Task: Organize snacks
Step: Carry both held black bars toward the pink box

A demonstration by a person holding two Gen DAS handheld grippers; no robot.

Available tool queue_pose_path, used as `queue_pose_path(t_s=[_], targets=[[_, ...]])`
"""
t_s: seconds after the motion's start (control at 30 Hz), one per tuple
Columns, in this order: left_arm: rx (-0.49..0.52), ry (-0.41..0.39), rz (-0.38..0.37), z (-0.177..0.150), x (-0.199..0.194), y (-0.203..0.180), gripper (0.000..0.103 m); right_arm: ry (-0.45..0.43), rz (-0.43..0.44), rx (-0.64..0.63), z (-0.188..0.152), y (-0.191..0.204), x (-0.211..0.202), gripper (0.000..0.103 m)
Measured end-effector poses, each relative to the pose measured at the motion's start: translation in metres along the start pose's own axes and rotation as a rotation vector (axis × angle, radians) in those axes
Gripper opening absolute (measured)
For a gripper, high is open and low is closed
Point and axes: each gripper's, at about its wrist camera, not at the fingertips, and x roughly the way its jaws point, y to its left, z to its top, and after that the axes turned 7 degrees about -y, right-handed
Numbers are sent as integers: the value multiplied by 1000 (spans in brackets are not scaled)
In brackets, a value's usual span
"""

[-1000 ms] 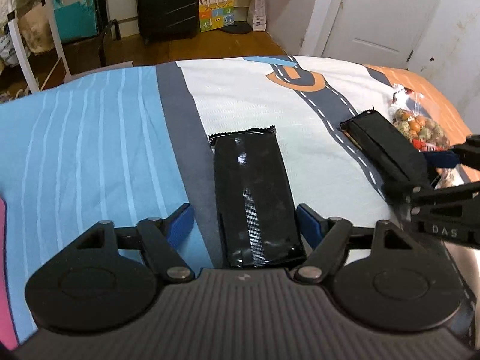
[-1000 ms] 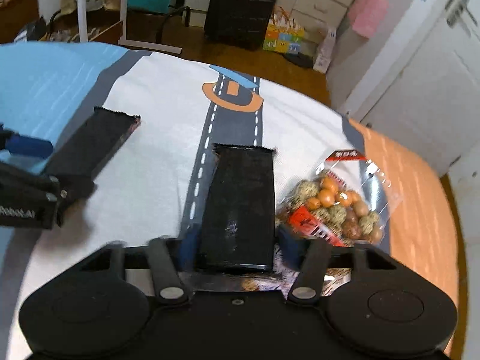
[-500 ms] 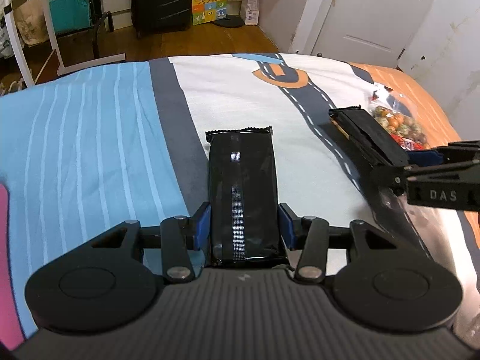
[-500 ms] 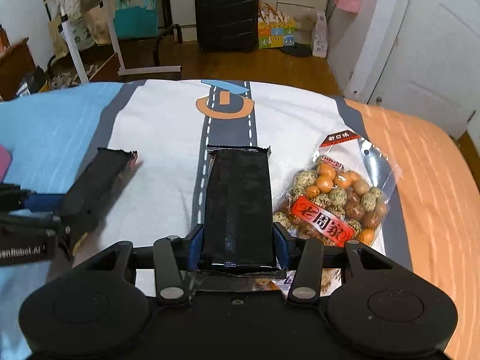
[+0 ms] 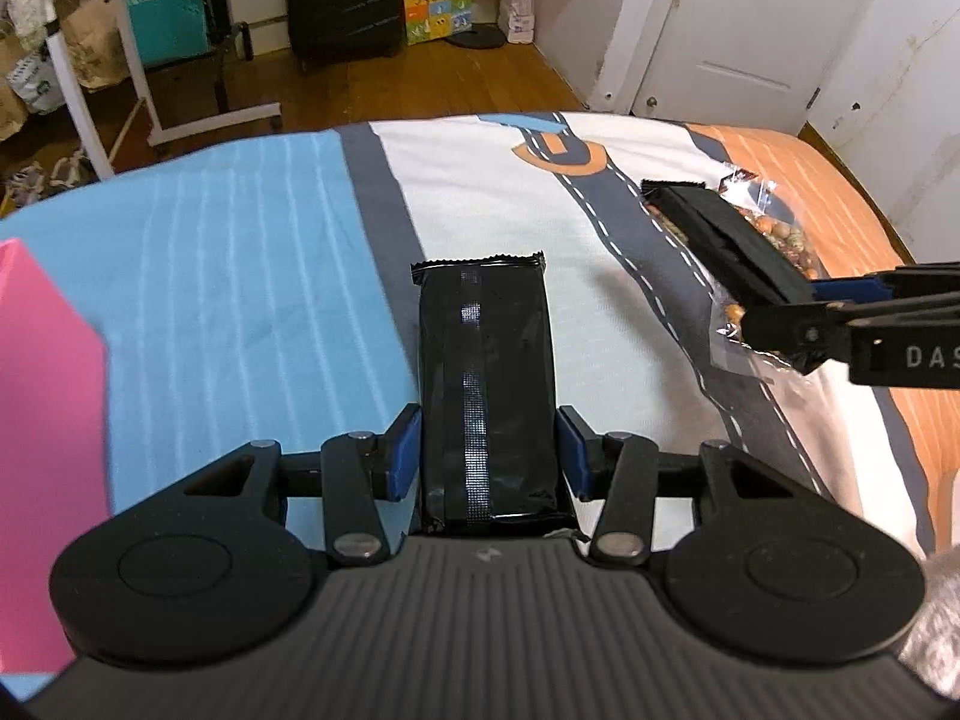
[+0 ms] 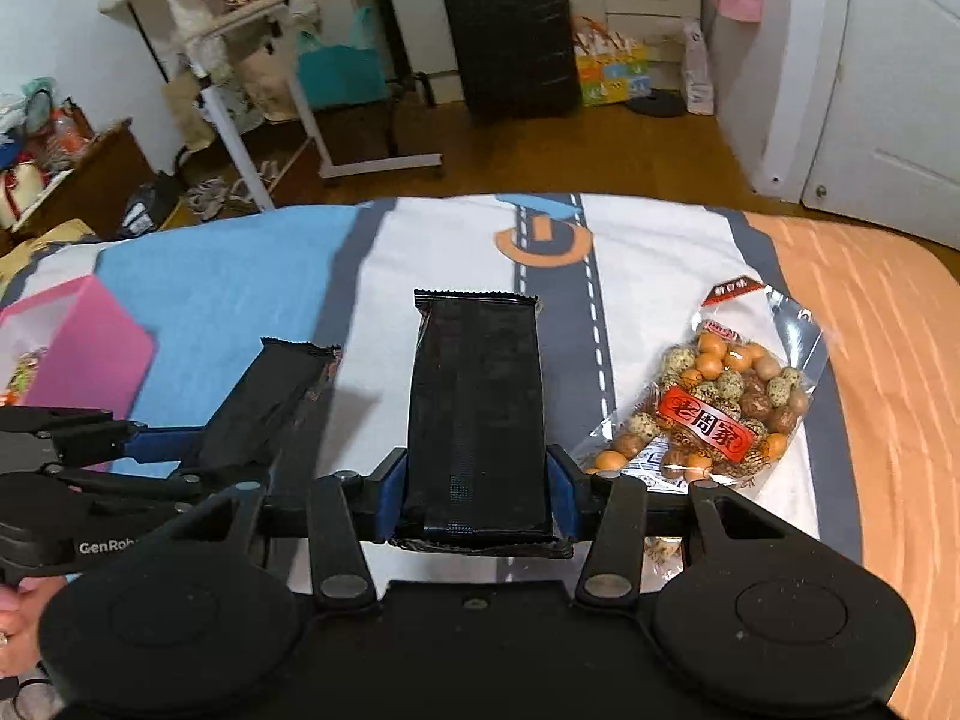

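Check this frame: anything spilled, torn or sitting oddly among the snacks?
Nothing stands out. Each gripper, left and right, holds a sealed black snack bar squarely above the bedspread. The bag of nuts lies flat and closed; the pink box sits upright.

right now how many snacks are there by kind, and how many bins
black wrapped bars: 2, one in the left tongs (), one in the right tongs ()
clear bag of mixed nuts: 1
pink bin: 1
total: 4
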Motion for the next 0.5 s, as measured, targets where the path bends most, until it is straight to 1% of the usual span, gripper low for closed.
queue_pose_path(t_s=[0.07, 0.13, 0.23, 0.3, 0.4, 0.5], targets=[[-10, 4, -1, -2, -14, 3, 46, -6, -10, -26, -1, 7, -12, 52], [0, 16, 10, -5, -29, 5, 46, -10, 0, -39, -3, 13, -25, 52], [45, 14, 29, -16, -54, 2, 46, -30, 59, -52, -11, 23, -45, 52], [57, 25, 30, -24, -69, 2, 46, -36, 80, -70, -16, 33, -54, 52], [53, 45, 28, -35, -90, 6, 46, -42, 100, -113, -22, 52, -66, 52], [26, 35, 15, -45, -113, 16, 46, -46, 136, -153, -24, 72, -76, 52]])
